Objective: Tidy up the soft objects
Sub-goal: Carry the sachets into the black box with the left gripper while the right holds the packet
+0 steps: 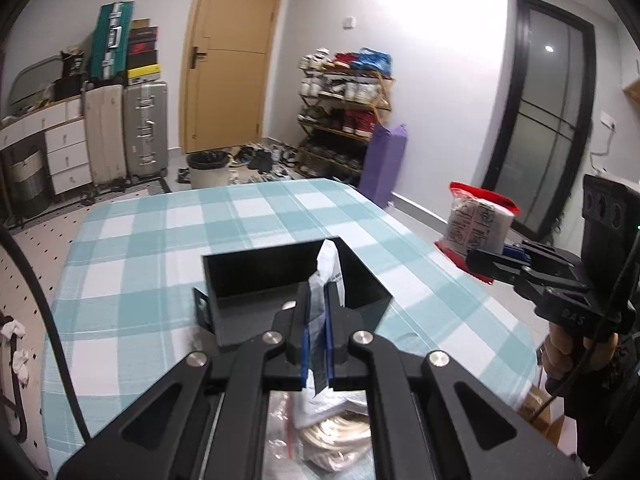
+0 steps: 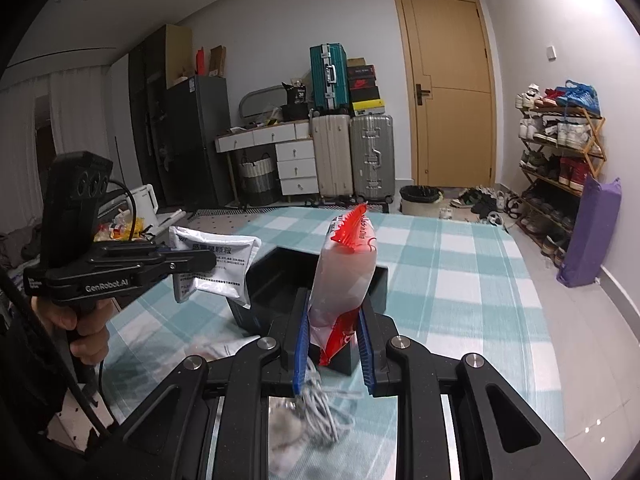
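Both packets aloft: left gripper (image 1: 316, 344) pinches a white sachet (image 1: 329, 276), right gripper (image 2: 334, 344) clamps a red-and-white pack (image 2: 346, 276); best lowered squarely into the black box (image 1: 256, 280), one at a time.

Black box (image 1: 292, 280) on checked tablecloth (image 1: 160, 240)

Two close wrist views, both facing black box (image 1: 296, 280), door (image 2: 452, 92)

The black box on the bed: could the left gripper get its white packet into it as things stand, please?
Probably yes. The black box lies open-topped just ahead of the left gripper, which is shut on the white packet; nothing stands between them.
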